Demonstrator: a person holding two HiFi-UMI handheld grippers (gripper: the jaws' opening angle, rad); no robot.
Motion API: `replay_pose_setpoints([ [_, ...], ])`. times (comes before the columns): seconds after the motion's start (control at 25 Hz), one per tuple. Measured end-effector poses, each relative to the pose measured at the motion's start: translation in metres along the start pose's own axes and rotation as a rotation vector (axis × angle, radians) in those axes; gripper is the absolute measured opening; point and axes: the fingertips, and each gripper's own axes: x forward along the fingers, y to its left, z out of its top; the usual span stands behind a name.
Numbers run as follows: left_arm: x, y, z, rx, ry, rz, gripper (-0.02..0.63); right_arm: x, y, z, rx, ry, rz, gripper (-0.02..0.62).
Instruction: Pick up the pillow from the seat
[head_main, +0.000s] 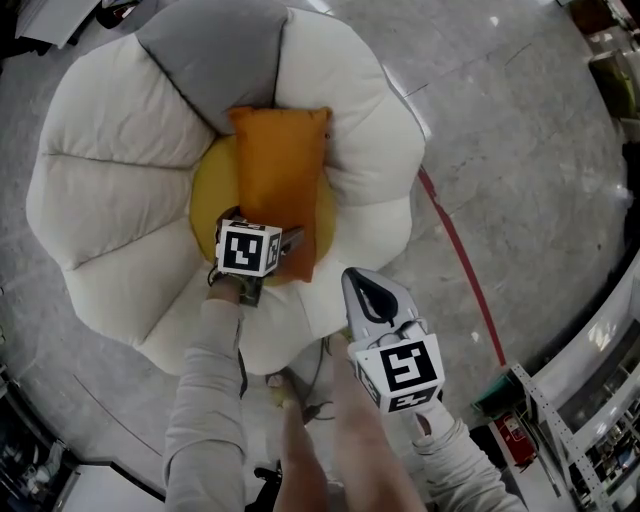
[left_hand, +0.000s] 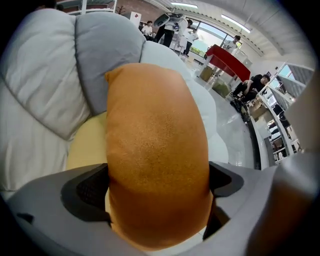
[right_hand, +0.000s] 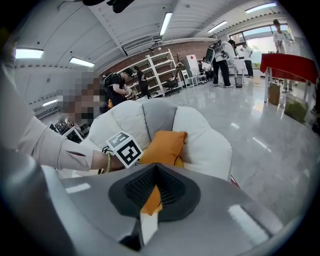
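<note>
Pillow and seat at the approach to the grasp. The orange pillow (left_hand: 155, 150) lies lengthwise on the seat (head_main: 110, 150). Its near end runs between the jaws of the left gripper (left_hand: 159, 186) and its far end rests ahead of them against a grey petal (head_main: 215, 60). The left jaws stand wide open, one on either side of the pillow, which fills the whole gap between them. The right gripper (right_hand: 155, 167) hangs clear of the seat with its jaws closed on nothing, and the pillow lies well ahead of them.

Handling, as judged: the pillow looks light, soft and plump, with a matt woven cover that should not slip. It will squash under the jaws and sag at the free end when lifted. A hold across the narrow width, somewhat in from the near edge, should catch filling as well as cover. A pinch at a corner would likely take cloth alone.

Not visible: in the head view the left gripper covers the pillow's near edge. The left gripper view does not show whether the pads press the cover. The underside, and any zip or seam, cannot be seen. The yellow centre (head_main: 208, 190) shows only beside the pillow.
</note>
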Motion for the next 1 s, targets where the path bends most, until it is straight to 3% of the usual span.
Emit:
replay_pose_setpoints([
  [0.2, 0.016, -0.001, -0.003, 0.017, 0.051, -0.015, 0.591, 0.004, -0.009, 0.001, 0.01, -0.003, -0.011, -0.001],
  [0.6, 0.01, -0.005, 0.002, 0.029, 0.001, 0.001, 0.587, 0.001, -0.006, 0.004, 0.013, -0.012, -0.02, 0.0],
  [0.76, 0.002, -0.011, 0.003, 0.036, -0.021, 0.031, 0.532, -0.006, 0.001, 0.003, 0.007, -0.016, -0.021, 0.0],
  [1.0, -0.017, -0.019, 0.001, 0.042, -0.051, 0.039, 0.501, -0.019, 0.014, 0.003, -0.005, -0.031, -0.036, 0.0],
])
